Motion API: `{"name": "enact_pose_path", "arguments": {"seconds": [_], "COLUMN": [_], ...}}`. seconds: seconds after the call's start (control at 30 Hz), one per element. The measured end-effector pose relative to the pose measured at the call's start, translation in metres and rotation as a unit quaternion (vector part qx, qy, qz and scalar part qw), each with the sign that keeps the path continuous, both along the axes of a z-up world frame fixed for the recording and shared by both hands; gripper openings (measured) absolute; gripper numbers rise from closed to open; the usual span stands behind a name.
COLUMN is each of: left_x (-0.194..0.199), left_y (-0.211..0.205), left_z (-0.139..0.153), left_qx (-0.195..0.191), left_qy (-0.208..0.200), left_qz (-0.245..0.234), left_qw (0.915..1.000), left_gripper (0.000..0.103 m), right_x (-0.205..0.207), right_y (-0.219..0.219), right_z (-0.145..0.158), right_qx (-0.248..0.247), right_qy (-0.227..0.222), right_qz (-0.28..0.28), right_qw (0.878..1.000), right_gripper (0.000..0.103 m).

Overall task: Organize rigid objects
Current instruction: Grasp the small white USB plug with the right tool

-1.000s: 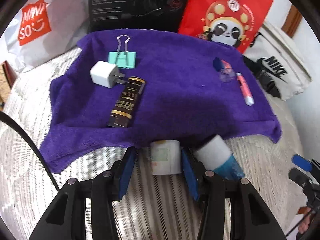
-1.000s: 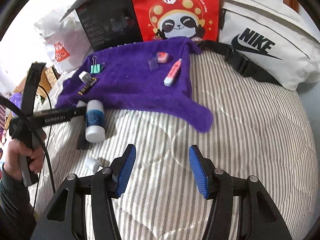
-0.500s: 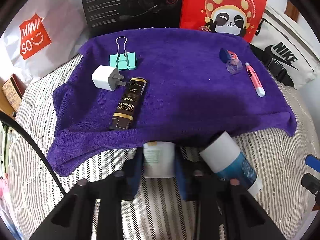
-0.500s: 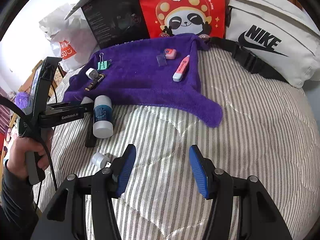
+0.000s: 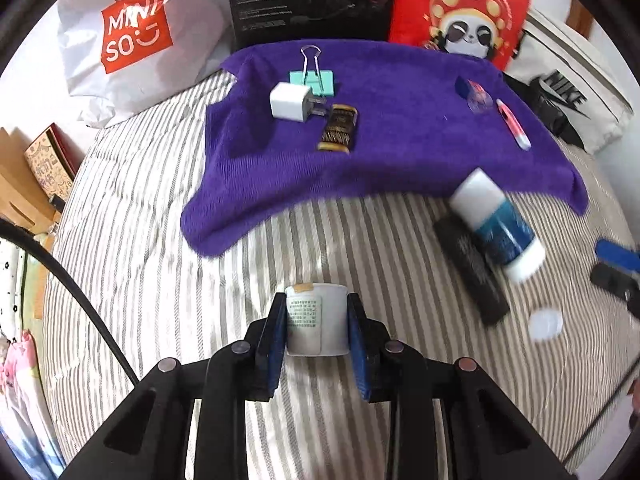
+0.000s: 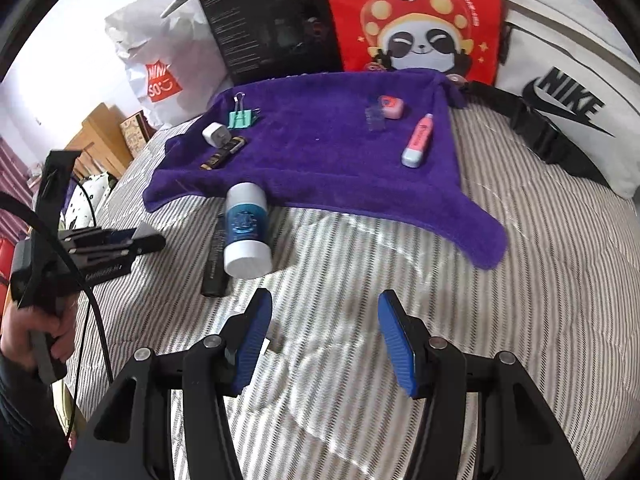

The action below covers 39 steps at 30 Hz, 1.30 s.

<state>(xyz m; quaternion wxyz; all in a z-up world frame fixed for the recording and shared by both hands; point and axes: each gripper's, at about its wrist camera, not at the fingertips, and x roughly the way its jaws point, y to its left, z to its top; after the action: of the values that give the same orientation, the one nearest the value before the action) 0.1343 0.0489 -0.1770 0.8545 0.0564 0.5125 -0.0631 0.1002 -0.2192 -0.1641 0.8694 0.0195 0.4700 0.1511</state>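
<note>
Left gripper (image 5: 316,322) clamps a small white jar (image 5: 316,318) above the striped bedcover (image 5: 160,280). Right gripper (image 6: 325,340) stands open, empty, near the bedcover's front edge.

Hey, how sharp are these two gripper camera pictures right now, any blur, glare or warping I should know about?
Left wrist view: motion smear on the blue-and-white bottle and the purple towel edge, while the small white jar clamped in the jaws stays crisp. Right wrist view: mostly sharp, with bright patches on the striped bedding. Both views: fisheye bending and dark corners.
</note>
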Motion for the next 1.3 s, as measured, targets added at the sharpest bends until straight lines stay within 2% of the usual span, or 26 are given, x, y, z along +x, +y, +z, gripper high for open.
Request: {"name": "enact_pose_path", "arguments": {"seconds": [0.1, 0.67, 0.93, 1.2, 1.3], "left_x": [-0.007, -0.028, -0.039, -0.039, -0.039], "left_y": [0.002, 0.007, 0.008, 0.009, 0.009], "left_z": [-0.005, -0.012, -0.016, -0.016, -0.016], "left_qx": [-0.006, -0.028, -0.035, -0.037, -0.038], "left_qy": [0.003, -0.066, -0.115, -0.116, -0.116], "left_qz": [-0.004, -0.004, -0.011, -0.010, -0.010], "left_qw": [1.0000, 0.9974, 0.9927, 0.9925, 0.9925], "left_gripper": [0.027, 0.028, 0.028, 0.028, 0.028], "right_x": [-0.002, -0.023, -0.021, -0.017, -0.016], "right_y": [0.006, 0.042, 0.051, 0.065, 0.066], "right_z": [0.000, -0.015, -0.017, -0.026, -0.031], "right_qx": [-0.007, -0.027, -0.029, -0.040, -0.073], "right_qy": [0.001, 0.017, 0.021, 0.010, 0.006], "right_qz": [0.007, 0.027, 0.019, 0.008, 0.005], "right_qw": [1.000, 0.999, 0.999, 0.999, 0.997], "right_gripper": [0.055, 0.055, 0.055, 0.054, 0.054]}}
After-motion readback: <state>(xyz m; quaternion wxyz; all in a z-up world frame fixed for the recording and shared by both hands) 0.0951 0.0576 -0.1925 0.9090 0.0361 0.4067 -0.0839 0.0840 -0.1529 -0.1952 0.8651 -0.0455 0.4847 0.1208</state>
